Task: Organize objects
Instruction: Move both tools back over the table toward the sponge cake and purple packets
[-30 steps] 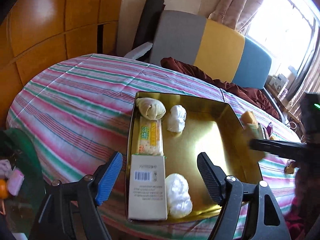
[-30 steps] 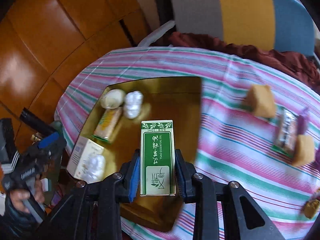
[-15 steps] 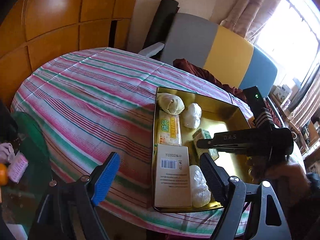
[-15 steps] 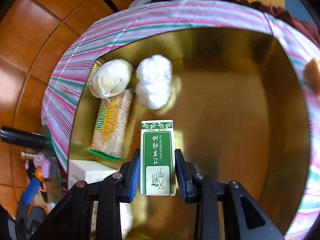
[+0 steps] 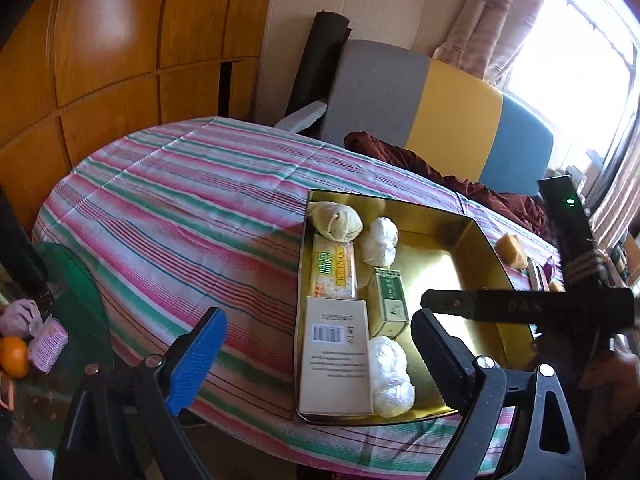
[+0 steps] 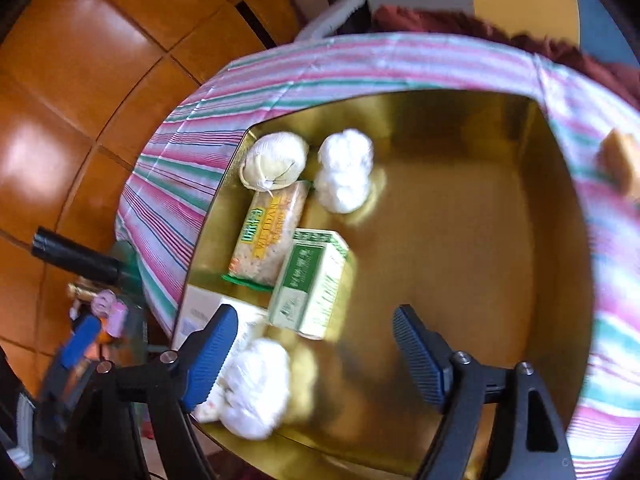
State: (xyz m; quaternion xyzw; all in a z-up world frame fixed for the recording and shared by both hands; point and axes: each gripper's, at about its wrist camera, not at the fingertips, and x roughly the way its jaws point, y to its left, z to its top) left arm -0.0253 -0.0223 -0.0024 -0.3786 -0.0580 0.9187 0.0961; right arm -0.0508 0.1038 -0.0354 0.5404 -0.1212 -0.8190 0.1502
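Note:
A gold tray (image 5: 486, 246) (image 6: 500, 264) sits on the striped tablecloth. In it lie a green and white box (image 5: 388, 298) (image 6: 310, 282), a yellow snack packet (image 5: 333, 270) (image 6: 270, 234), a white carton (image 5: 334, 360), a beige wrapped bun (image 5: 334, 220) (image 6: 276, 160) and two white bagged lumps (image 5: 379, 236) (image 5: 390, 376). My right gripper (image 6: 314, 360) is open and empty just above the tray, close behind the green box. My left gripper (image 5: 316, 364) is open and empty, hovering over the tray's near left edge. The right gripper's body (image 5: 528, 310) shows in the left wrist view.
Tan cake blocks (image 5: 511, 250) (image 6: 620, 164) lie on the striped tablecloth (image 5: 180, 216) right of the tray. A grey, yellow and blue chair (image 5: 432, 108) with a maroon cloth (image 5: 420, 164) stands behind the table. Wooden panels (image 5: 100, 60) are at left. An orange (image 5: 14, 356) sits low left.
My right gripper has opened and let go of the green and white box, which now lies in the tray beside the snack packet. The gripper has pulled back. My left gripper has drifted slightly.

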